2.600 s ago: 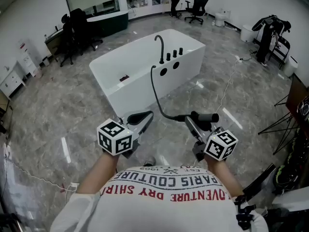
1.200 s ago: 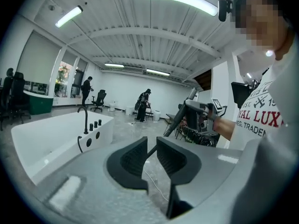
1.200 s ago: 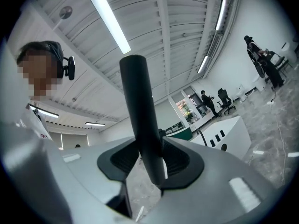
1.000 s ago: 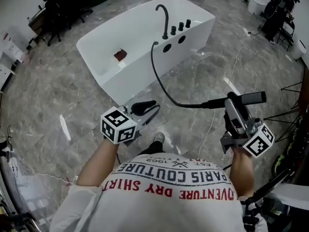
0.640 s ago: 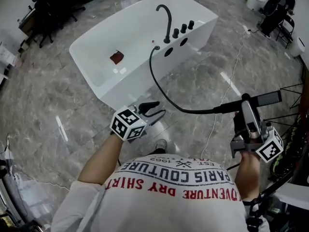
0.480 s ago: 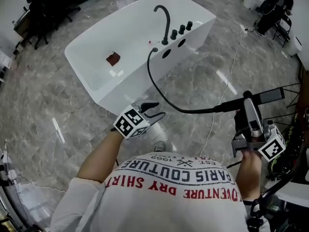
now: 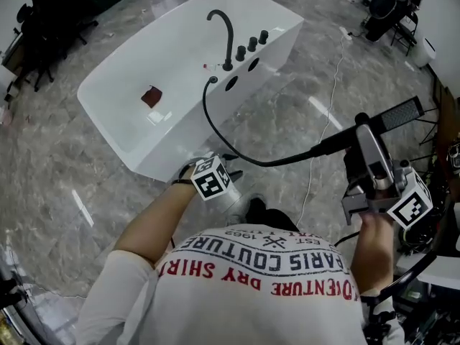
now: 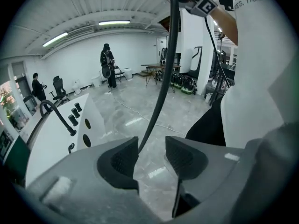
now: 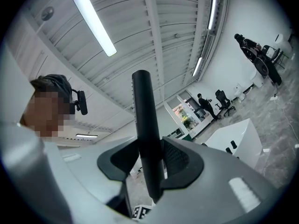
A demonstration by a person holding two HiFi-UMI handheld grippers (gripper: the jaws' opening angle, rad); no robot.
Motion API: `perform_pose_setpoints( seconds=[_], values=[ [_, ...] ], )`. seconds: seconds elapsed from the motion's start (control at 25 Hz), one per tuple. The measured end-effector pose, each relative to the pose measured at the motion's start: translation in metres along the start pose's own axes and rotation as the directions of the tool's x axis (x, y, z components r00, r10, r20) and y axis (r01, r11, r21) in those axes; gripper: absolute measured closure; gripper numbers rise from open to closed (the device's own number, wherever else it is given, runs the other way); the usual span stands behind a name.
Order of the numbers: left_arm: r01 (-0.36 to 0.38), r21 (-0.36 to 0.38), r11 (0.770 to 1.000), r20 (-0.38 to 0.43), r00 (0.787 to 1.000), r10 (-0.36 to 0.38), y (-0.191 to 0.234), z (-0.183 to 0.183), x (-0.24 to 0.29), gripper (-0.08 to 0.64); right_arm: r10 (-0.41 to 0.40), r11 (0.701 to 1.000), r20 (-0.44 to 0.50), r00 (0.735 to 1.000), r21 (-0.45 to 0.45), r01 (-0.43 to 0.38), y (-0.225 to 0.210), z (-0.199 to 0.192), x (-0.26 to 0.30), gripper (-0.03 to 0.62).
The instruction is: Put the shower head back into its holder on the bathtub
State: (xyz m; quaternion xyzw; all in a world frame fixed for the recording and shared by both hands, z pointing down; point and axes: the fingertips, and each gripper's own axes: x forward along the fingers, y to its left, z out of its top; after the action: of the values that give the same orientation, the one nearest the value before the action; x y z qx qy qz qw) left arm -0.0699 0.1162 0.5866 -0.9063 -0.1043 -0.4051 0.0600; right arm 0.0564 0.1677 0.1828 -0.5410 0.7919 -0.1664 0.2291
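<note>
Two tongs are mine here. Far left in the head view stands the white bathtub [image 7: 115,77], with a small red-brown thing [image 7: 151,95] lying on its floor. A black spout [image 7: 219,34] and three knobs [image 7: 251,43] sit on its right rim. Just in front of the bathtub my left gripper [image 8: 152,148] points down, its jaws spread and just now opening wider. The black hose [image 7: 203,113] runs between the pads without being pinched (it passes close to one pad). That hose leaves the bathtub beside the spout and loops rightward, away from it. My shirt [image 7: 251,293] reads, upside down to me, "PARIS COUTURE" over red "DRY SHIRT", with "1963" near the collar. Well right of the bathtub, my right gripper [image 9: 148,157] is clamped on the handle of the shower head [image 7: 392,115], apart from the bathtub.
</note>
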Motion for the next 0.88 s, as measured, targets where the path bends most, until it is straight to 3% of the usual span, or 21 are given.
perform_pose_setpoints(
  seconds=[0.12,0.32,0.56,0.88],
  values=[
    [0.028,0.005,1.000,-0.017,0.999,-0.028,0.003,0.004,0.030,0.368,0.023,1.000,0.001,1.000,0.008,-0.023,-0.005,0.011,0.008,0.443],
    [0.011,0.029,1.000,-0.043,0.999,-0.009,0.026,0.015,0.065,0.362,0.040,0.998,-0.023,0.999,0.039,-0.039,-0.030,0.027,0.025,0.444],
    [0.069,0.027,0.997,-0.118,0.991,-0.065,0.050,0.017,0.111,0.364,0.073,0.994,-0.014,0.997,0.088,-0.072,-0.073,0.050,0.050,0.444],
    [0.054,-0.014,0.998,-0.096,0.994,-0.055,0.087,0.026,0.170,0.367,0.061,0.994,-0.061,0.996,0.098,-0.055,-0.124,0.064,0.078,0.445]
  ],
)
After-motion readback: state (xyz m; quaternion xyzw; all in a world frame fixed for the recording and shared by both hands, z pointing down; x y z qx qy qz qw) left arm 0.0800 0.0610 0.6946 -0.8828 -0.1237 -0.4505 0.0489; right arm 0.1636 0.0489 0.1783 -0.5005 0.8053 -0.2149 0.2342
